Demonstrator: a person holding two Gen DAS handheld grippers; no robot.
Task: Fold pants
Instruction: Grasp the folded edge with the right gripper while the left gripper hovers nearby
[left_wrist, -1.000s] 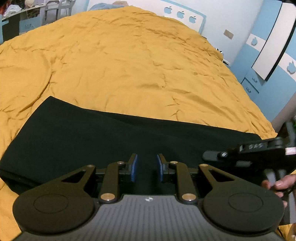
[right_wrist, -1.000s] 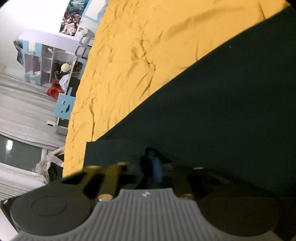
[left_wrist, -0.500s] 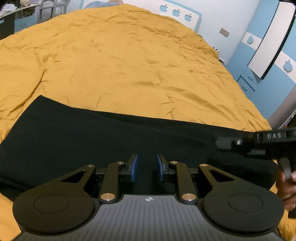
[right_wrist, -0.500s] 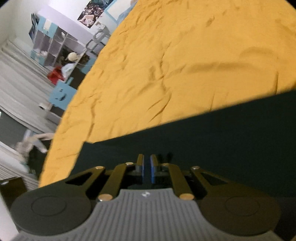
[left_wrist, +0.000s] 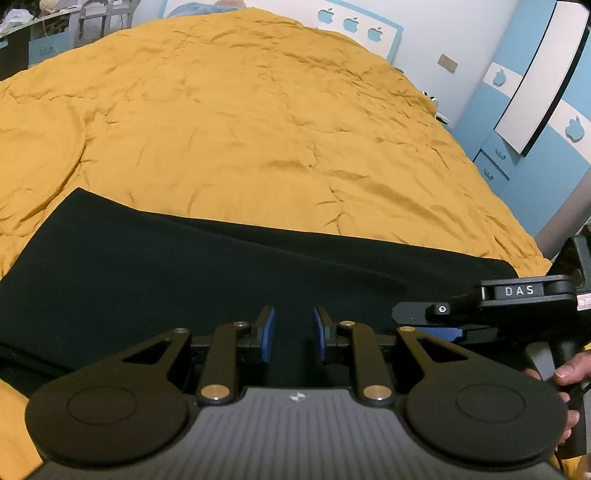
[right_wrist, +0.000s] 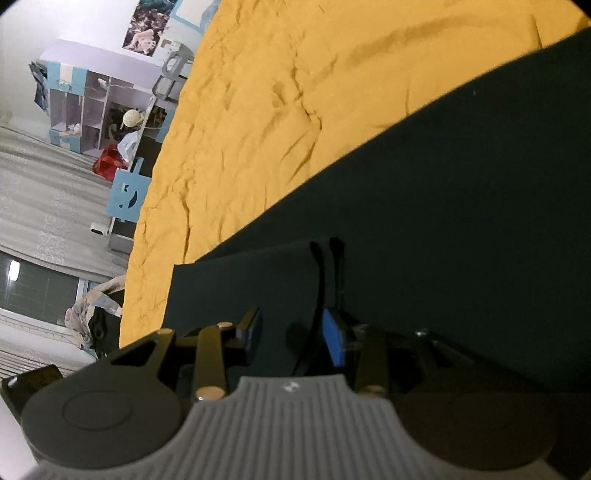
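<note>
Black pants (left_wrist: 207, 280), left fingers (left_wrist: 266, 334) parted (right too)

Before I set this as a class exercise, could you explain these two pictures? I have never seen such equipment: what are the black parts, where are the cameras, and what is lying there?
There is no robot here. A person holds a two-finger gripper in each hand, and each carries a camera looking along its fingers. One picture is from the left gripper, open and empty over black pants spread on a yellow bedspread. The person's right hand shows at the edge. The other is from the right gripper, jaws apart with a fold of the pants between them, apparently not clamped.
</note>
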